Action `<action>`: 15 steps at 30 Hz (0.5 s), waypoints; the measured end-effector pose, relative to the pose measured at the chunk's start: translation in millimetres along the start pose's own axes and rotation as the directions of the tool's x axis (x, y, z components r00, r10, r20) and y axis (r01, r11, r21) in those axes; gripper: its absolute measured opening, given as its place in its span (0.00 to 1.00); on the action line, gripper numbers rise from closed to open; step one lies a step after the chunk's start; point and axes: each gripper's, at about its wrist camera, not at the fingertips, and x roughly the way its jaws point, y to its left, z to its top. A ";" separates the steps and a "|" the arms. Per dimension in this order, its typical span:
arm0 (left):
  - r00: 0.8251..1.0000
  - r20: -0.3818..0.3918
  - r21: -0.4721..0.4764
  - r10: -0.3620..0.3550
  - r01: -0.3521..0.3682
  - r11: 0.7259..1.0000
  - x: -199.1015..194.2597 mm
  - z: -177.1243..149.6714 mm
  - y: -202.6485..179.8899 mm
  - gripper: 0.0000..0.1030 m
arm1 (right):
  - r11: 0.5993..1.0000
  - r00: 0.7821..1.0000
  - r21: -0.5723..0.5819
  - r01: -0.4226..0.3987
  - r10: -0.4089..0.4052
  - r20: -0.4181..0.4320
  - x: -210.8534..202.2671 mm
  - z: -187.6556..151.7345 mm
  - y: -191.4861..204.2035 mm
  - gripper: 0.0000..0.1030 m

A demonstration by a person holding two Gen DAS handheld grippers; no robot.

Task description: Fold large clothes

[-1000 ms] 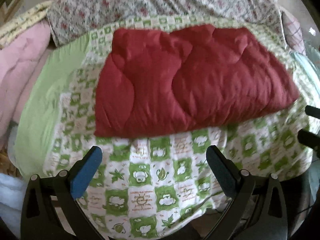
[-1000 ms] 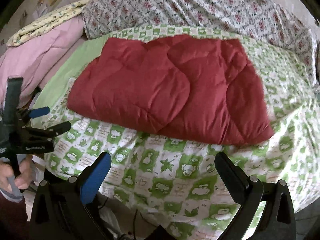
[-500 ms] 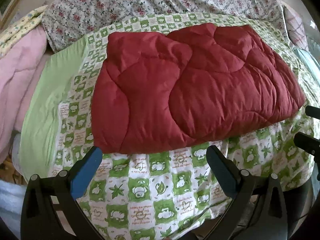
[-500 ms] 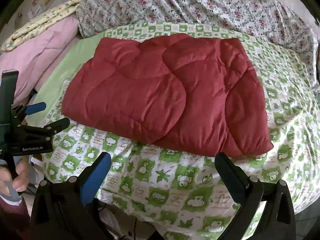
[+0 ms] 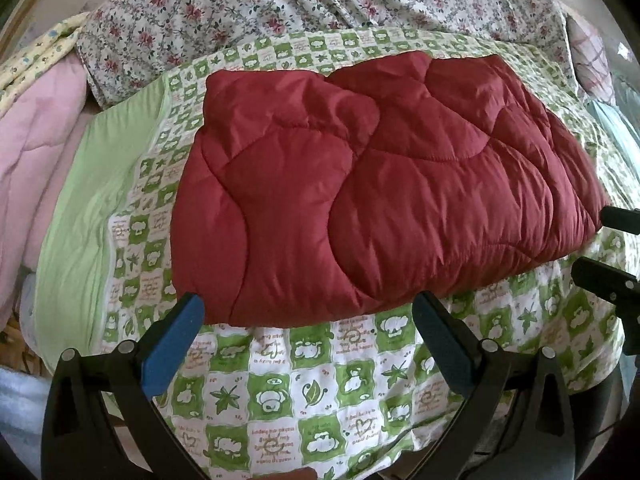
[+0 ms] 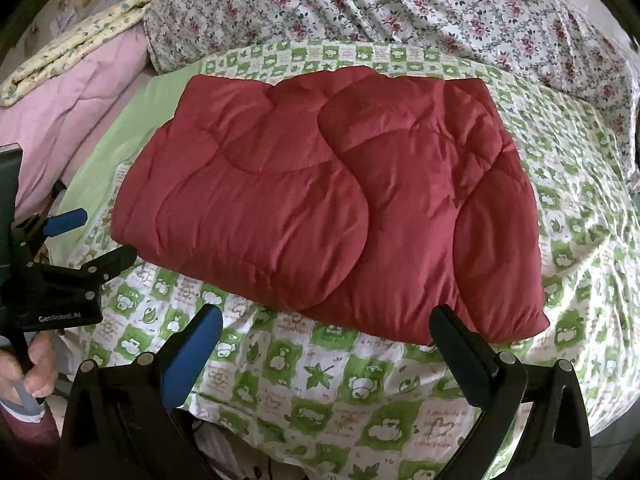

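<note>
A dark red quilted garment (image 5: 376, 188) lies folded in a thick rectangle on a bed with a green-and-white checked sheet (image 5: 304, 392). It also shows in the right wrist view (image 6: 332, 200). My left gripper (image 5: 308, 312) is open and empty, its fingertips just at the garment's near edge. My right gripper (image 6: 324, 328) is open and empty, close to the near edge, toward the garment's right corner. The left gripper also shows at the left of the right wrist view (image 6: 80, 240). The right gripper's fingers (image 5: 608, 276) show at the right edge of the left wrist view.
A floral quilt (image 6: 400, 8) is bunched along the far side of the bed. A pink quilt (image 6: 68, 96) with a yellow patterned cloth (image 6: 72, 48) on it lies at the left. The checked sheet (image 6: 320, 412) hangs over the near bed edge.
Both grippers have moved forward toward the red garment, which now fills more of each view. The garment itself has not moved. Both grippers stay open.
</note>
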 end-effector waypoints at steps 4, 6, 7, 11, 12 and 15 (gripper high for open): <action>1.000 0.000 -0.002 -0.002 0.002 1.000 1.1 2.9 1.0 1.00 | 1.000 1.000 -0.004 0.002 -0.002 0.000 1.3 4.4 0.2 1.00; 1.000 0.001 -0.003 -0.003 0.003 1.000 1.4 3.6 1.7 1.00 | 1.000 1.000 -0.003 0.002 -0.002 0.000 1.6 7.2 -0.8 1.00; 1.000 0.002 -0.003 -0.002 0.002 1.000 1.7 4.8 1.6 1.00 | 1.000 1.000 -0.003 0.002 -0.002 0.001 2.0 8.4 -2.2 1.00; 1.000 0.004 -0.003 -0.004 0.004 1.000 2.8 8.8 1.5 1.00 | 1.000 1.000 -0.003 0.005 -0.005 -0.002 3.2 13.6 -4.0 1.00; 1.000 0.004 -0.003 -0.006 0.006 1.000 2.8 9.5 1.8 1.00 | 1.000 1.000 -0.003 0.005 -0.005 -0.003 3.3 14.9 -4.3 1.00; 1.000 0.005 -0.002 -0.008 0.008 1.000 2.6 11.1 1.9 1.00 | 1.000 1.000 -0.005 0.005 -0.005 -0.005 3.4 17.2 -5.1 1.00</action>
